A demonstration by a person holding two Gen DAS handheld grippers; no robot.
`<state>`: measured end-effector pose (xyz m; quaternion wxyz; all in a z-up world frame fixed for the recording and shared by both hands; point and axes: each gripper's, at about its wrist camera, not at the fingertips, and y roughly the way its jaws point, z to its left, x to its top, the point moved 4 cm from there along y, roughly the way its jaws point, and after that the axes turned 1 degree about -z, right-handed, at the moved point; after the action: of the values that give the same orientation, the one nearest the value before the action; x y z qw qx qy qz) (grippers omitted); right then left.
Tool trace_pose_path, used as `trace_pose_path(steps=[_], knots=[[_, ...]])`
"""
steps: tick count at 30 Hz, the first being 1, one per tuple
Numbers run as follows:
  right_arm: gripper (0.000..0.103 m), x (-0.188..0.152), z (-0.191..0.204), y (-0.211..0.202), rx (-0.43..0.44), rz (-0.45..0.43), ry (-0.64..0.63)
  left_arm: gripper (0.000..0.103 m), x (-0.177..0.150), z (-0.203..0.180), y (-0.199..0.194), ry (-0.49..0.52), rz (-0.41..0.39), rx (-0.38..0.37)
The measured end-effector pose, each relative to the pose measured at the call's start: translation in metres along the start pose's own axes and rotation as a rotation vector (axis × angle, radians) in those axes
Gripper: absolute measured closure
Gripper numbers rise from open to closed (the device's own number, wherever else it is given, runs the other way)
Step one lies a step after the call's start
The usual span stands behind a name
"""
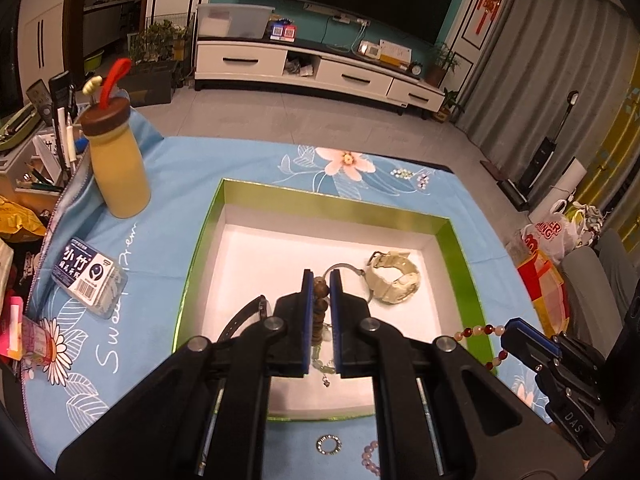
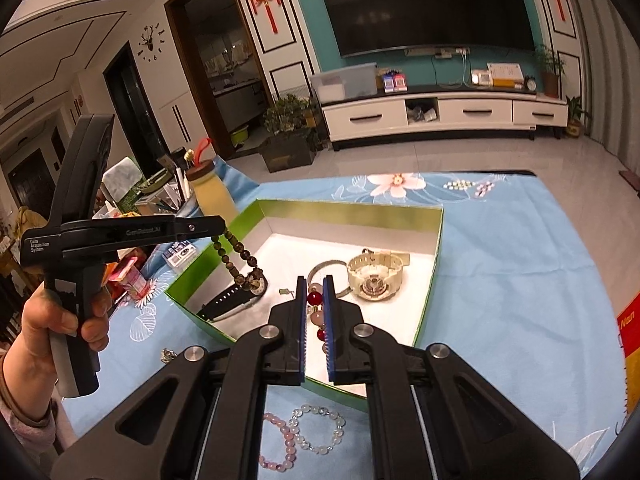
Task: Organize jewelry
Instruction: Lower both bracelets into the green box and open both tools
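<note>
A green-rimmed box (image 1: 456, 248) with a white floor sits on the blue cloth; it also shows in the right wrist view (image 2: 438, 240). Inside lie a cream watch (image 1: 394, 282), a black watch (image 2: 232, 300) and a thin metal bangle (image 2: 320, 268). My left gripper (image 1: 320, 276) is shut on a brown bead bracelet (image 2: 240, 254), which hangs over the box down to the black watch. My right gripper (image 2: 314, 280) is shut on a red and pink bead bracelet (image 2: 314, 298), held over the box's near right edge; its beads also show in the left wrist view (image 1: 478, 330).
On the cloth in front of the box lie a pink bead bracelet (image 2: 280, 444), a pale bead bracelet (image 2: 320, 428), a small ring (image 1: 328, 444) and a small charm (image 2: 168, 354). A yellow bottle (image 1: 118, 168) and a small card pack (image 1: 90, 278) stand left of the box.
</note>
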<state>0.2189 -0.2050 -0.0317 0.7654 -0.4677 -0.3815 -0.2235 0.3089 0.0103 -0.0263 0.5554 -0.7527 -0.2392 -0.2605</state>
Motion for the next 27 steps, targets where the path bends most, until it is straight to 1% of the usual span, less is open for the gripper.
trace_pose_path(steps=[10,19,27], knots=[[0.096,0.003,-0.011,0.025,0.007,0.053,0.044,0.096,0.001,0.004,0.034,-0.001,0.056,0.019],[0.096,-0.004,-0.018,0.046,-0.006,0.118,0.061,0.096,0.005,0.01,0.056,-0.003,0.084,0.062],[0.096,-0.009,-0.023,0.052,-0.02,0.146,0.069,0.095,0.012,0.017,0.066,-0.012,0.092,0.09]])
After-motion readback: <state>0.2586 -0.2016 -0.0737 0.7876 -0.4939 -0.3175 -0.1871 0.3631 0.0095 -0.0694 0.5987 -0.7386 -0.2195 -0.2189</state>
